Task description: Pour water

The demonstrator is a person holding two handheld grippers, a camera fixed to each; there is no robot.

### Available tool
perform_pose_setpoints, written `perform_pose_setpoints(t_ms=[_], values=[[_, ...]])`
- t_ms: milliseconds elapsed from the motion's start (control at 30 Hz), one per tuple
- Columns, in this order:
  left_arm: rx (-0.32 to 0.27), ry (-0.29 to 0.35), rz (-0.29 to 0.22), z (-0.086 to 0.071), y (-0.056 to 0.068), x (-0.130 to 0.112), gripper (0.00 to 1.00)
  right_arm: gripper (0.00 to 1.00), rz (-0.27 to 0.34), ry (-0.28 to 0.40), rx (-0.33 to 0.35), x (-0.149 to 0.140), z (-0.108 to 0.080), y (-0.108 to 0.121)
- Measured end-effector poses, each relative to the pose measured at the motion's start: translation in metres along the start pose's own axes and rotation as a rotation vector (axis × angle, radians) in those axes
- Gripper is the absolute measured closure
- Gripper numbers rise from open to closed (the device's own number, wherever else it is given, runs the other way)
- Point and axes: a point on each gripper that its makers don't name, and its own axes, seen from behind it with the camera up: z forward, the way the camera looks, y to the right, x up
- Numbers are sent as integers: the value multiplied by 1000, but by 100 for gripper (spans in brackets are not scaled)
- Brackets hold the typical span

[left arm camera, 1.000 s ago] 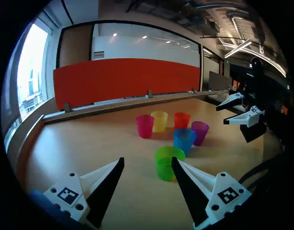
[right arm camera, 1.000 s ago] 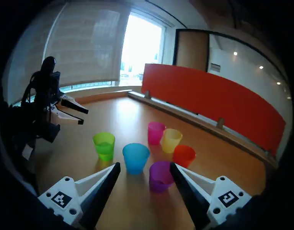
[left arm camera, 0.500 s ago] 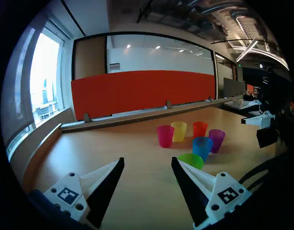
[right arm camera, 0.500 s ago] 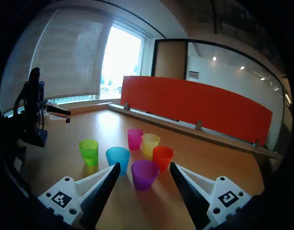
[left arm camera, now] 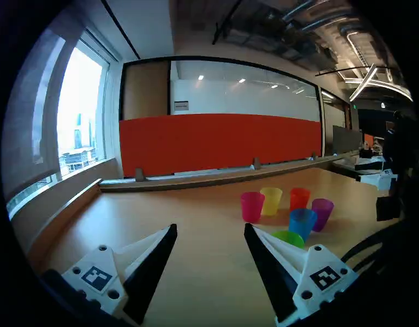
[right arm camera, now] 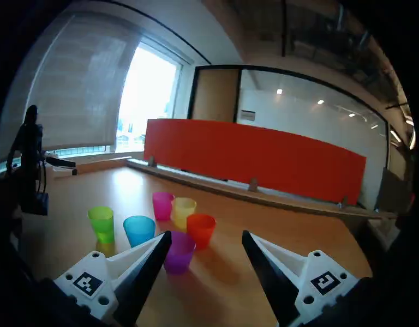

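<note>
left gripper (left arm camera: 209, 226) gaping wide, gripping nothing | right gripper (right arm camera: 206, 233) also spread, empty | green cup (left arm camera: 288, 238) sitting just beside blue cup (left arm camera: 302, 222), purple cup (right arm camera: 179, 252) flanking blue cup too | risk: cups crowding, so a spread finger is likely tipping a neighbour while closing in

Table (left arm camera: 209, 272): light wood top, wide, running out to the far partition.
Partition (left arm camera: 220, 141): long red panel, upright along the table's far edge.
Brackets (left arm camera: 139, 174): small grey feet at the panel's base, spaced along a wooden rail.
Window (left arm camera: 81, 131): far left, bright daylight (buildings outside).
Blind (right arm camera: 78, 109): pale, drawn down beside the window.
Glass wall (left arm camera: 242, 98): behind the partition, ceiling spots reflected in it.
Wood panel (left arm camera: 145, 90): tall, just left of the glass wall.
Light strip (left arm camera: 367, 82): on the ceiling, far right.
</note>
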Motion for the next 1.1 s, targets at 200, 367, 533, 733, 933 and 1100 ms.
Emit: perform_pose_setpoints(t_ms=[200, 367, 533, 733, 933, 1100], values=[[35, 31, -26, -3, -8, 4, 9, 0, 58, 35, -78, 6, 0, 23], [65, 58, -29, -6, -14, 11, 9, 0, 74, 64, -146, 11, -1, 41], [72, 92, -35, -9, -12, 21, 9, 0, 70, 94, -255, 15, -4, 66], [82, 111, -41, -10, -12, 25, 9, 0, 46, 149, -338, 24, -10, 80], [97, 143, -45, -13, -13, 34, 9, 0, 54, 171, -390, 25, -14, 88], [102, 164, -56, -15, -13, 39, 9, 0, 95, 181, -410, 21, -18, 95]])
